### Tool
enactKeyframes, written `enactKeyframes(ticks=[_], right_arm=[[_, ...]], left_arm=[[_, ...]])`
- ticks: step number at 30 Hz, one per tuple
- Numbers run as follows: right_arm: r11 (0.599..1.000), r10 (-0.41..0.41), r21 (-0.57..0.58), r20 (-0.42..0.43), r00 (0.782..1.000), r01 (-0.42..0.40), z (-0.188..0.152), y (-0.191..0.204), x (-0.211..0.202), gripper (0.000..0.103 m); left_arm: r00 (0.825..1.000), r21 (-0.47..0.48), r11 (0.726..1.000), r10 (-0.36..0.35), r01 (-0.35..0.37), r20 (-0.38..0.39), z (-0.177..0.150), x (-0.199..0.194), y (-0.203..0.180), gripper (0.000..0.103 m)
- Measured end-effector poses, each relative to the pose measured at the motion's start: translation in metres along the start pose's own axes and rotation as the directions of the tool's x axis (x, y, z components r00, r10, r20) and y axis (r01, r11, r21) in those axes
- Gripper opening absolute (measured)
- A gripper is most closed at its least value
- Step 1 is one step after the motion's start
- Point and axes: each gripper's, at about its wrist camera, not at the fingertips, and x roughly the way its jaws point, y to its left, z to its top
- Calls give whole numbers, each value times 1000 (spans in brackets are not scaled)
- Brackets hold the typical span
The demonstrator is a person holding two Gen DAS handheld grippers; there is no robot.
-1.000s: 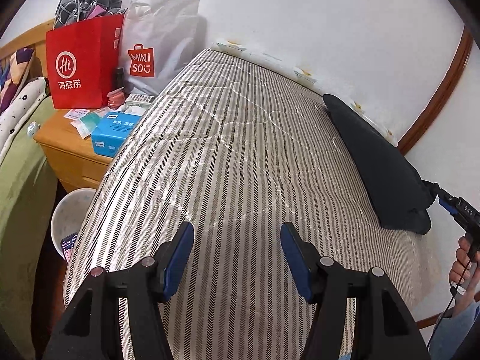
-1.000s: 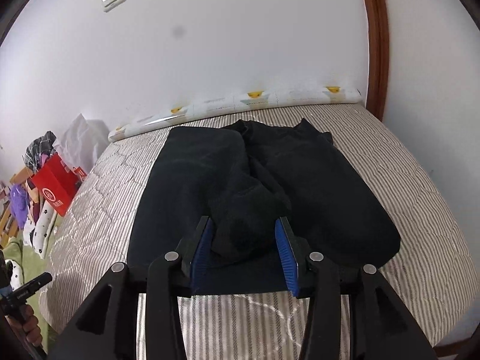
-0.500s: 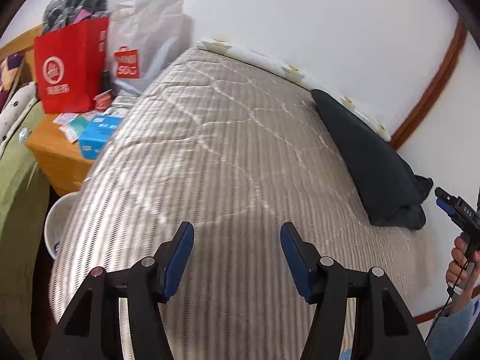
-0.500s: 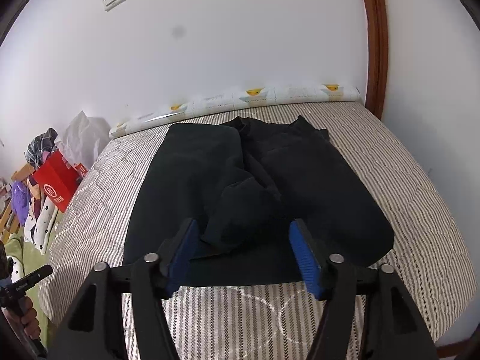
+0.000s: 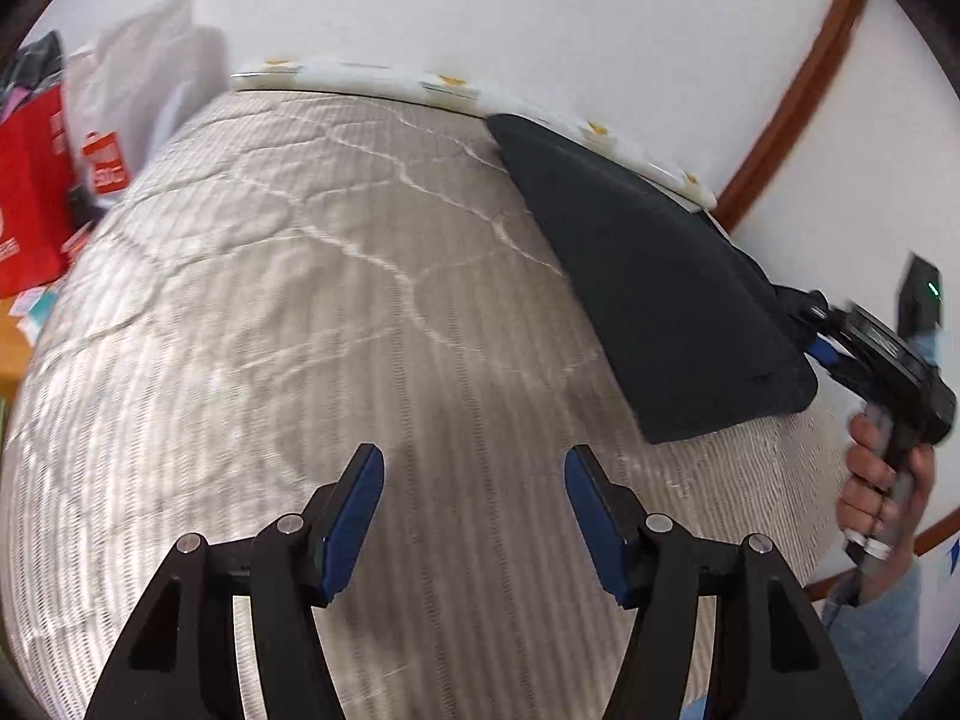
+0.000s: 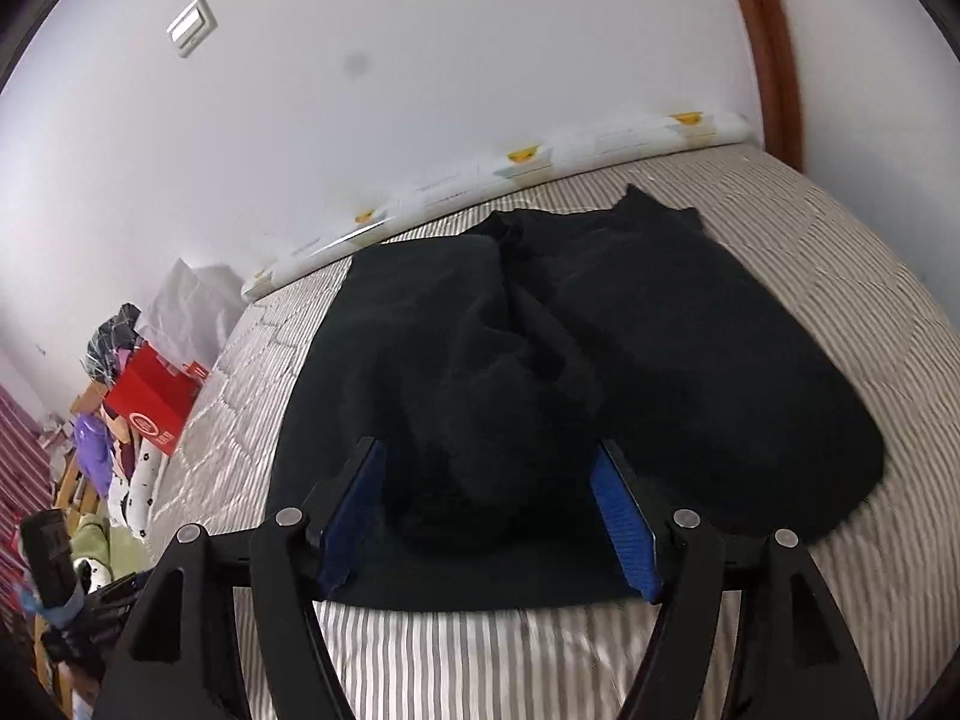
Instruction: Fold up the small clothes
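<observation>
A black garment lies spread on the striped mattress, with a bunched fold raised in its middle near the front hem. My right gripper straddles that fold; its jaws are opening and the blue pads stand off the cloth. The left wrist view shows the same garment at the bed's right side, with the right gripper and the hand holding it at its near corner. My left gripper hovers open over bare mattress, left of the garment, with nothing between its fingers.
A long patterned cushion runs along the white wall. A red bag and a white shopping bag stand beyond the bed's left end. A brown door frame is at the right. Clutter fills the floor on the left.
My right gripper has let go of the bunched fold and widened its jaws. My left gripper has swung right across the bed, bringing the garment closer in its view.
</observation>
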Motion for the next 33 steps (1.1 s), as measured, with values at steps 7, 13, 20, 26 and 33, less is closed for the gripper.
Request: enactKeyframes(ticks=[7,13,20,26,33], right_arm=[[999,-32,-2,-12,999,32,23,5,41,21],[994,14,-104,389,921,29,22,-4,-53,18],[990,-143,39,205,968,138,17,-75,-29,19],[993,-117,26,161,980,114,8,-94,-25,21],[978,-210,30,99,973,208,6,-107,-8,36]], left_arm=[[998,81,996,-39,43,-42,10,24,-40,60],[993,175,978,-100,110,-66,12,39,-81,61],[984,278,947,-135,163,-117,12,73,-142,63],[991,257,960,-84,108,-104,18,95,-158,63],[996,240,969,-45,61,-71,22,98,-155,50]])
